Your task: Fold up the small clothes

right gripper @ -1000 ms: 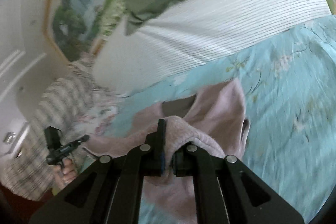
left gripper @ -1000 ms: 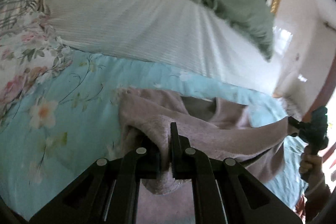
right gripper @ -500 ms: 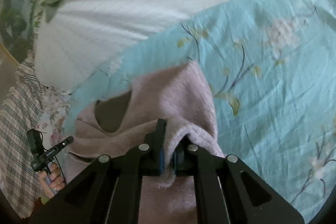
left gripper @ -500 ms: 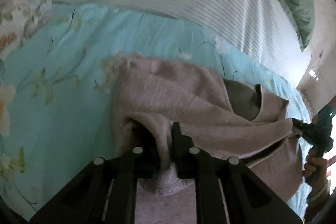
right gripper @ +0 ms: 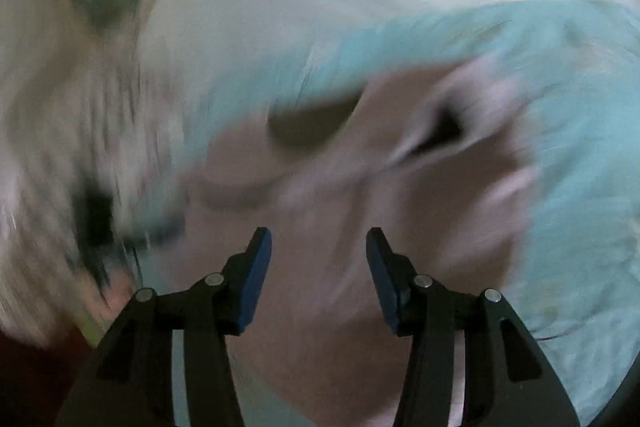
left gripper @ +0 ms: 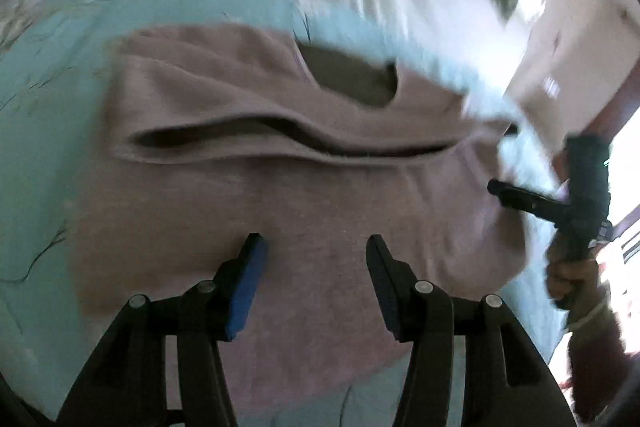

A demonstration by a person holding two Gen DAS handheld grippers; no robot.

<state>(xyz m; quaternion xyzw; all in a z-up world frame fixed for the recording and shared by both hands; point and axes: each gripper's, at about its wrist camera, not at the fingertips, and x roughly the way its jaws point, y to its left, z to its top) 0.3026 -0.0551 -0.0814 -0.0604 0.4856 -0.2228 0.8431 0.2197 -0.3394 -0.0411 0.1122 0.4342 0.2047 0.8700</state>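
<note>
Both tools point(left gripper: 312, 247) point(right gripper: 318, 241) gape; pink garment point(left gripper: 280, 195) lies folded.

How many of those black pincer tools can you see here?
2. The left gripper hangs open over the pink top; the right gripper, also open, is above the garment's other side. None seems hidden.

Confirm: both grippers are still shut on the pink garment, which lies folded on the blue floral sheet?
Not quite. Both wrist views show the left gripper and right gripper open, jaws apart and empty. The pink garment does lie folded on the blue floral sheet.
</note>
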